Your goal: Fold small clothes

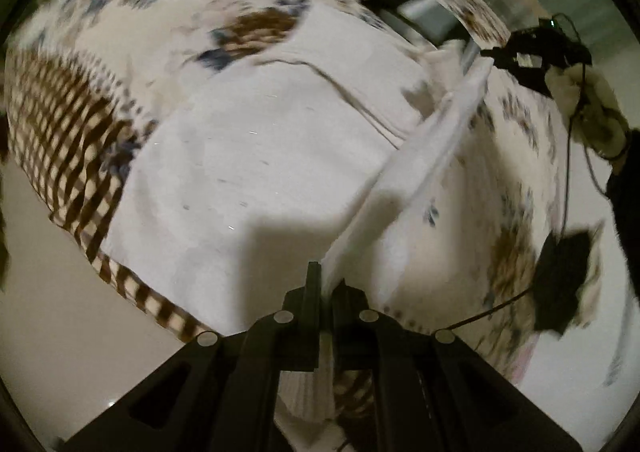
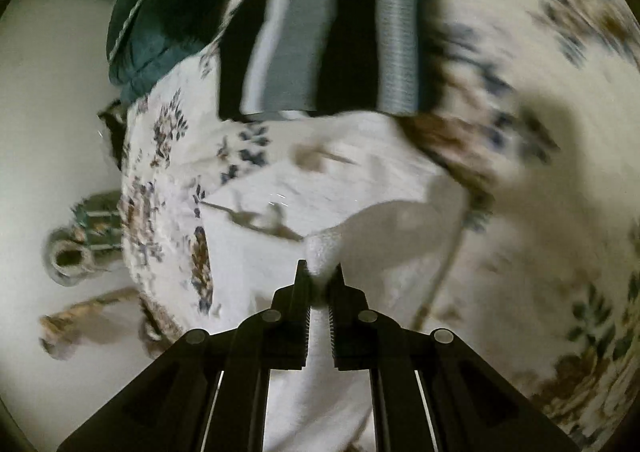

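Clearly both grippers are clamped on one white terry-cloth garment (image 1: 256, 156), which lies spread over a floral-printed bedspread (image 1: 100, 4) with a brown checked border. In the left wrist view the left gripper (image 1: 328, 284) has its fingers pinched shut on a raised fold of the white cloth, and that lifted edge runs as a taut ridge from the fingers out toward 1 o'clock, where the right gripper (image 1: 502, 58) grips its far end beside the person's cuffed hand (image 1: 592, 108). So the long axis of the held edge runs from one gripper to the other, and the rest of the garment lies flat toward 10 and 11 o'clock of the left fingers.

In the right wrist view the right gripper (image 2: 322, 272) is likewise squeezed onto a bunched white corner, with the body of the cloth (image 2: 320, 180) stretching ahead at 12 o'clock. Beyond it lies a black-and-grey striped folded piece (image 2: 320, 44), and a dark green cushion (image 2: 160, 12) sits at 11 o'clock.

Judging from this, the coming fold means carrying the held edge across toward the flat part, both hands travelling together so the ridge stays straight; neither hand is nearer, since each holds an end.
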{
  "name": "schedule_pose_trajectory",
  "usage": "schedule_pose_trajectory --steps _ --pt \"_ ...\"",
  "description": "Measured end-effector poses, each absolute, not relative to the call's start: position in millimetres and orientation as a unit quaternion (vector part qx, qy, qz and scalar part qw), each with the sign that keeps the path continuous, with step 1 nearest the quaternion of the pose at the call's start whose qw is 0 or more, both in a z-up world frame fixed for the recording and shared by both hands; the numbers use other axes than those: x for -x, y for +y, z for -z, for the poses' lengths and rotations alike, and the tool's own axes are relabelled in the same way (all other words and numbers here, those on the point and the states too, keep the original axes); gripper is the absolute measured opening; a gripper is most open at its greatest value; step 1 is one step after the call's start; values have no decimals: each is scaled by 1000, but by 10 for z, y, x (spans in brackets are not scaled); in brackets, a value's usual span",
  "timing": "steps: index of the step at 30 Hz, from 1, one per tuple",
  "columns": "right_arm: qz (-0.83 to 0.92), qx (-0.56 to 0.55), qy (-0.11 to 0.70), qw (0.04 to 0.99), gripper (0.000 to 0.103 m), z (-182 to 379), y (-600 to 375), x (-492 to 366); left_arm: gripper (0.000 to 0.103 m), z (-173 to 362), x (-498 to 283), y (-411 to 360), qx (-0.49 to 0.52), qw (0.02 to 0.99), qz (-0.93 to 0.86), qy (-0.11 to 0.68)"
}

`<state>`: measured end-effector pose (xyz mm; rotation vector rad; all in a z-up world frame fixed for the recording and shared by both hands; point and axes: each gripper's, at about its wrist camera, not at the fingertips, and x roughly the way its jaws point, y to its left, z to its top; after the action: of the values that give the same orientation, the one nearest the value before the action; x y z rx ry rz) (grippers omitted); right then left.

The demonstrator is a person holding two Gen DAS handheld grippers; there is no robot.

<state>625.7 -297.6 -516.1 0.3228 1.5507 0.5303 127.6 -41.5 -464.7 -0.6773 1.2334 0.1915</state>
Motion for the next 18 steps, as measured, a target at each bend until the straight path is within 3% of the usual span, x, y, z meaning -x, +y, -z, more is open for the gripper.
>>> schedule_pose_trajectory --steps 8,18 --pt "-207 -44 704 678 8 5506 -1002 -6480 2 5134 -1263 878 406 727 -84 548" --pt "-150 33 731 665 9 6180 -31 -6402 6 5733 -1207 1368 423 688 -41 588"
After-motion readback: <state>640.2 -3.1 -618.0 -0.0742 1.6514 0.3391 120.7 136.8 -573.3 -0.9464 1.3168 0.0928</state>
